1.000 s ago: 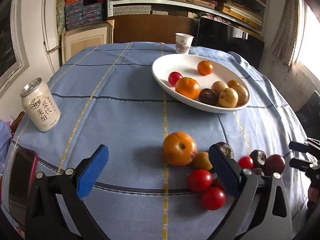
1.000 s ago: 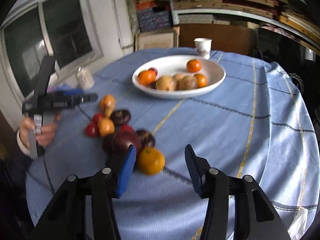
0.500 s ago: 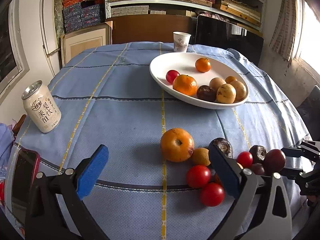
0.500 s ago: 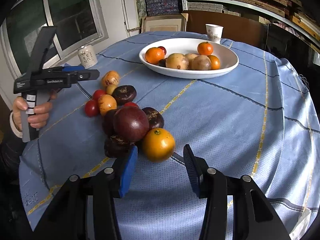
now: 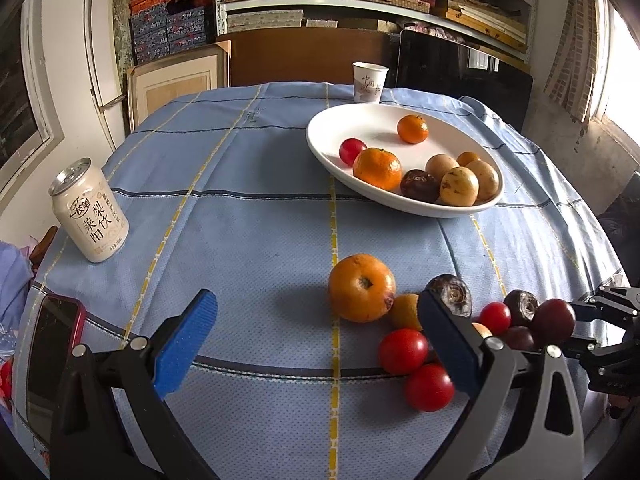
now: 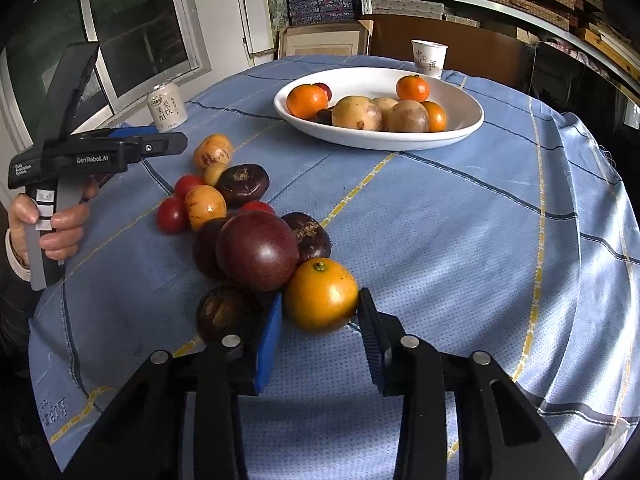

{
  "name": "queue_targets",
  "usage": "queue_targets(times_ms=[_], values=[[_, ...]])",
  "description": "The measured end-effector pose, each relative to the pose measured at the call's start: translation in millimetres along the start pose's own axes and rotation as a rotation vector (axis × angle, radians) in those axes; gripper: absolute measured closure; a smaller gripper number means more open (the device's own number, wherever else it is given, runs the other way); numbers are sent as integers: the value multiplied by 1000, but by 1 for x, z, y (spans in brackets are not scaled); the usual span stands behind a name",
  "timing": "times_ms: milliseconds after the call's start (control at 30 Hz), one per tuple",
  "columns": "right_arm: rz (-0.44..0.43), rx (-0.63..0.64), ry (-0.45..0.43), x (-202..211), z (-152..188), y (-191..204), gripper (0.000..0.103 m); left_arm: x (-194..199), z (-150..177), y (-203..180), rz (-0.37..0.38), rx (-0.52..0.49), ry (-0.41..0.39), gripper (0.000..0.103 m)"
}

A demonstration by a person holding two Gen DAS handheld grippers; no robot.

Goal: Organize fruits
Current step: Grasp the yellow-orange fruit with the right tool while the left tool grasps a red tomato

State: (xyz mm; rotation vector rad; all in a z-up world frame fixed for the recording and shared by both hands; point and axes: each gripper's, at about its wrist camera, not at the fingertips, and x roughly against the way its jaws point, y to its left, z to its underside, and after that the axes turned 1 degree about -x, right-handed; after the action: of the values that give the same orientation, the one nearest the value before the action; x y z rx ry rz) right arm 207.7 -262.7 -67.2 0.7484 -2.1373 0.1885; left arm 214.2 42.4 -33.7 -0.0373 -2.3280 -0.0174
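While closing, right claw (image 6: 320,320) flanks glossy round orange (image 6: 321,295).

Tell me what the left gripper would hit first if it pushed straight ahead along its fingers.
Likely only the blue tablecloth: nothing lies between the left gripper's open fingers. The big orange fruit sits just right of centre and might be clipped; depth is unclear.

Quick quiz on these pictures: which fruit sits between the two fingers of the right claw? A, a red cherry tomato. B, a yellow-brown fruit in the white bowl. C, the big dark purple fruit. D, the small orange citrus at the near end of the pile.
D: in the right wrist view the small orange citrus lies between the fingers of the right claw, whose jaws are closing on it, while the big dark purple fruit sits just beyond the blue pad.
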Motion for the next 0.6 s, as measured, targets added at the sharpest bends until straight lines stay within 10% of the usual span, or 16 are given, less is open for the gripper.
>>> queue_targets(times_ms=[500,600], values=[[-38,-114,3,2,2,-19,65,14,22,-31,95,-226,-5,5],[-35,-114,2,2,1,-19,65,16,31,-42,138,-288,7,24]])
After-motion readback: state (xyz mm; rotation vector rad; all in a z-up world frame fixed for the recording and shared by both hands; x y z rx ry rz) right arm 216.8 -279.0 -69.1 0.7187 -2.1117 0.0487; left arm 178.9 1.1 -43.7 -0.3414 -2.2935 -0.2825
